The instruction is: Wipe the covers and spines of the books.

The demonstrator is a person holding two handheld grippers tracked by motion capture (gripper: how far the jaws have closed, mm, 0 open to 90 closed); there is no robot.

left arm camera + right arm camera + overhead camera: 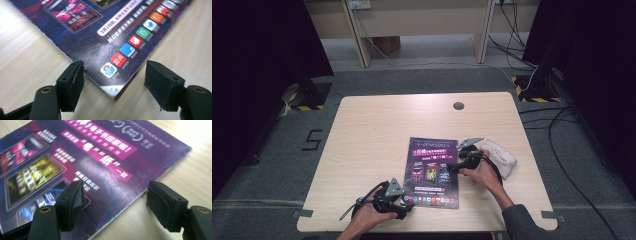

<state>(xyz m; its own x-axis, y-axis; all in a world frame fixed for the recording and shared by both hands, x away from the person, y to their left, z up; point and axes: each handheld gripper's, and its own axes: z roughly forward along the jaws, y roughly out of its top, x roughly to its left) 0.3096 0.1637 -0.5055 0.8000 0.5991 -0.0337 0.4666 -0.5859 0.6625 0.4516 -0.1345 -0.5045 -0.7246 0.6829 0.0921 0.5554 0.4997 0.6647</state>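
Note:
A purple magazine (433, 172) lies flat on the wooden table (372, 130), its cover printed with white text and small pictures. My left gripper (408, 202) is at the magazine's near left corner. In the left gripper view its jaws (115, 82) stand open on either side of that corner (112, 90), with no pad pressing on it. My right gripper (453, 167) is at the magazine's right edge. In the right gripper view the magazine (87, 157) runs under the left jaw while the right jaw hangs over bare table; this gripper (115, 202) is open too.
A crumpled white cloth (503, 156) lies just right of the right hand. A dark round grommet (458, 105) sits near the table's far edge. Cables (562, 120) trail over the grey floor to the right. Black curtains flank both sides.

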